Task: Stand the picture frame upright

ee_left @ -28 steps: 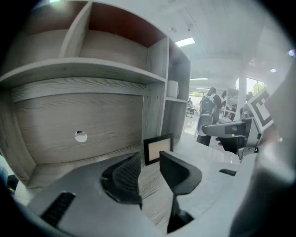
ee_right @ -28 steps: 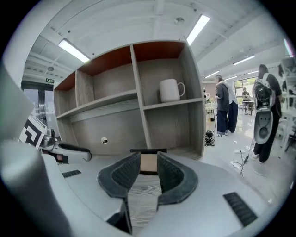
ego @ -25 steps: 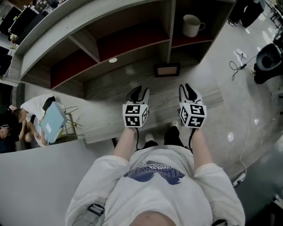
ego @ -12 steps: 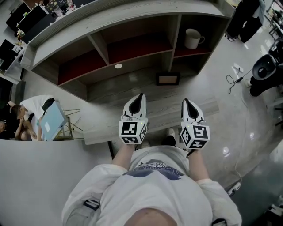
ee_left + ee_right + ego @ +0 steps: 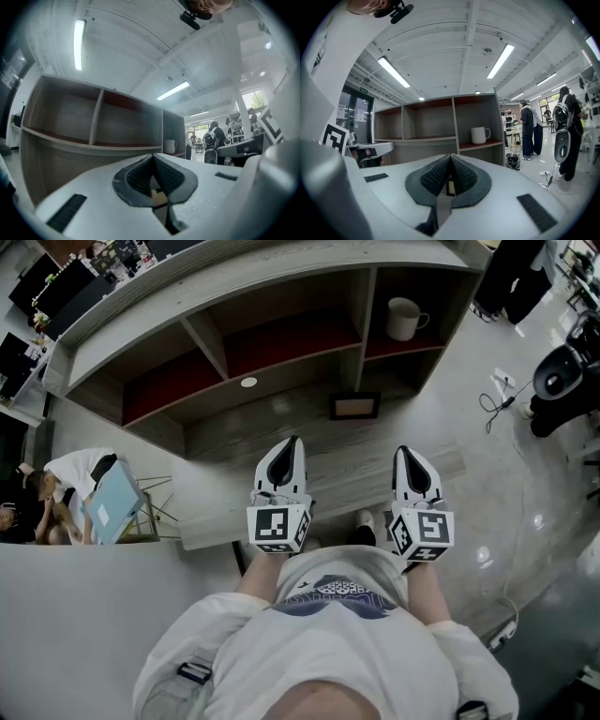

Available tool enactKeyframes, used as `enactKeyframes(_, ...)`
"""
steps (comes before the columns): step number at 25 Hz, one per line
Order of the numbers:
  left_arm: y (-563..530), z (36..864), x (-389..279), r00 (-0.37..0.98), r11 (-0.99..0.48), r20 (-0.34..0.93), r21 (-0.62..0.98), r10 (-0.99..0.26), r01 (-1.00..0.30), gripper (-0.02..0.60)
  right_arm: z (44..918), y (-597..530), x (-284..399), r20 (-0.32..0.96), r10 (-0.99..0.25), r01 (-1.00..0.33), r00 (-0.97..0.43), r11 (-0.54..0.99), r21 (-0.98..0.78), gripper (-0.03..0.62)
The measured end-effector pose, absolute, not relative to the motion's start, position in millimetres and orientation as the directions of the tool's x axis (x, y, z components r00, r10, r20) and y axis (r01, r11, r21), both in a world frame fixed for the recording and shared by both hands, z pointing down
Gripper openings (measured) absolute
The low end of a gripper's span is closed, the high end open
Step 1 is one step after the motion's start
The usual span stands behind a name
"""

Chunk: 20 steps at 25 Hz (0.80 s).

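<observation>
We held our left gripper [image 5: 292,444] and right gripper [image 5: 406,454] shut and empty, so next we had to open up and reach the flat picture frame [image 5: 355,407].

Count: 1x pic frame [image 5: 355,407], 1x white mug [image 5: 405,319], 1x small round disc [image 5: 248,382], all on 1 shelf unit [image 5: 281,277]. Unit has 3 upper bays. 2x grippers: left gripper [image 5: 293,441], right gripper [image 5: 403,451].
</observation>
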<state>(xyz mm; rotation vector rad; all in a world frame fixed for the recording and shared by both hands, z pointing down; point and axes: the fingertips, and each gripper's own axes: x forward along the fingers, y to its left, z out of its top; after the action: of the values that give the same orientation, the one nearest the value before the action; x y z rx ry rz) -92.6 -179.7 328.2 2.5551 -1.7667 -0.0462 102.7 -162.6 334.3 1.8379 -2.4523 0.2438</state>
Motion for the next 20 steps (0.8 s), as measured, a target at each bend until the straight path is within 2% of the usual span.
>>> enactKeyframes(13, -196, 304, -89, 0.344, -0.346, -0.083, 0.004, -0.935, -0.938, 0.008, 303, -185, 97, 0.039, -0.964, -0.964, -0.264, 0.265, 0.02, -0.003)
enactKeyframes(20, -197, 304, -85, 0.348, -0.35, -0.081, 0.008, -0.934, -0.937, 0.008, 308, -184, 87, 0.062, -0.962, -0.957, -0.264, 0.27, 0.108, -0.003)
